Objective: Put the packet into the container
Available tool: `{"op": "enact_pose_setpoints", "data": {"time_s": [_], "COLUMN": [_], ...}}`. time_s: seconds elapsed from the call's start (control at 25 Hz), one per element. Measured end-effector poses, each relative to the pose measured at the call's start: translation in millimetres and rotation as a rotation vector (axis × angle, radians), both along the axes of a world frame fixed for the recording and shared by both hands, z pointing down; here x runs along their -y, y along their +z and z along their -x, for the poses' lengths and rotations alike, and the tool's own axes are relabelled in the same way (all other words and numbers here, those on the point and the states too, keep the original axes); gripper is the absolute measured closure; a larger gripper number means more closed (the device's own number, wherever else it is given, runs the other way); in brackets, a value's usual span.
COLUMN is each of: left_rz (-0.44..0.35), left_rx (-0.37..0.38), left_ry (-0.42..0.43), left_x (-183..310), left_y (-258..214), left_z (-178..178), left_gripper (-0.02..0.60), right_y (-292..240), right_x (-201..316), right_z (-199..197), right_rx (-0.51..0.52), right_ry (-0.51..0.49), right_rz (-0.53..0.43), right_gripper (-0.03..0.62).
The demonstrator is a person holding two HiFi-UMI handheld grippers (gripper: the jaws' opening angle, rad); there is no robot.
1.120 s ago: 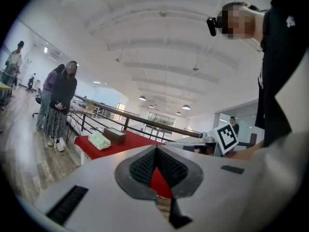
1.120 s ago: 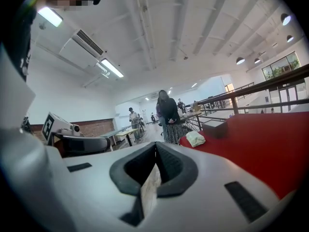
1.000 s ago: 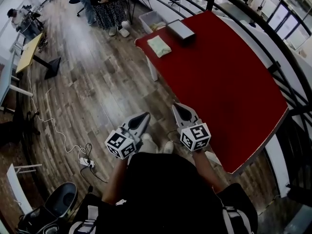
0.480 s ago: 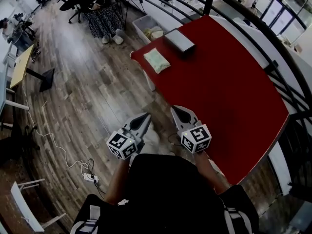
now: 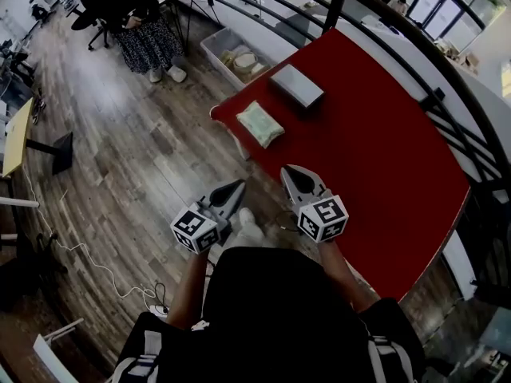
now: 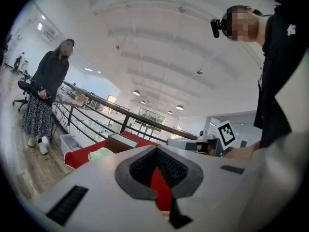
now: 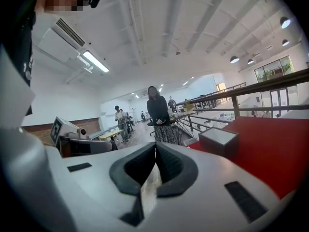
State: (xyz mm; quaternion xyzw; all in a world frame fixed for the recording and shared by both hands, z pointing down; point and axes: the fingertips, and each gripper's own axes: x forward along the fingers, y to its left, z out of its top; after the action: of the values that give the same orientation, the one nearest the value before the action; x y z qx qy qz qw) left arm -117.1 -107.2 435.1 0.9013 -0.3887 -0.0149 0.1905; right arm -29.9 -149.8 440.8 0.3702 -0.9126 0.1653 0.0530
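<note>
Left hand-held gripper is hovering over the wooden floor, jaws pressed together, nothing between them. Right hand-held gripper is hanging close to the red bench edge, jaws likewise pressed together and empty. Pale green packet is lying flat by the bench's far corner, near the grey container but apart from it.
</note>
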Motion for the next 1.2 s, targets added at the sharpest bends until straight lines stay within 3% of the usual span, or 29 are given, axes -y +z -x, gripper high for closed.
{"op": "enact_pose_setpoints", "data": {"time_s": [0.24, 0.4, 0.64, 0.8, 0.96, 1.2], "left_rz": [-0.007, 0.014, 0.044, 0.078, 0.093, 0.100], "left_rx": [-0.031, -0.010, -0.012, -0.016, 0.064, 0.084], "left_ry": [0.058, 0.081, 0.128, 0.152, 0.188, 0.170], "left_x": [40, 62, 70, 111, 135, 155], "left_y": [2, 18, 31, 41, 58, 73], "left_z": [18, 27, 11, 0, -8, -17], "left_gripper": [0.577, 0.577, 0.577, 0.577, 0.577, 0.577], "right_y": [8, 17, 30, 43, 59, 71], "right_x": [34, 52, 57, 89, 107, 127], "right_z": [22, 27, 8, 4, -6, -6], "right_rx": [-0.031, -0.059, -0.071, -0.078, -0.079, -0.088], "right_ry": [0.056, 0.085, 0.110, 0.087, 0.086, 0.018], "right_rz": [0.005, 0.008, 0.059, 0.083, 0.119, 0.130], "right_gripper": [0.576, 0.576, 0.576, 0.576, 0.576, 0.575]}}
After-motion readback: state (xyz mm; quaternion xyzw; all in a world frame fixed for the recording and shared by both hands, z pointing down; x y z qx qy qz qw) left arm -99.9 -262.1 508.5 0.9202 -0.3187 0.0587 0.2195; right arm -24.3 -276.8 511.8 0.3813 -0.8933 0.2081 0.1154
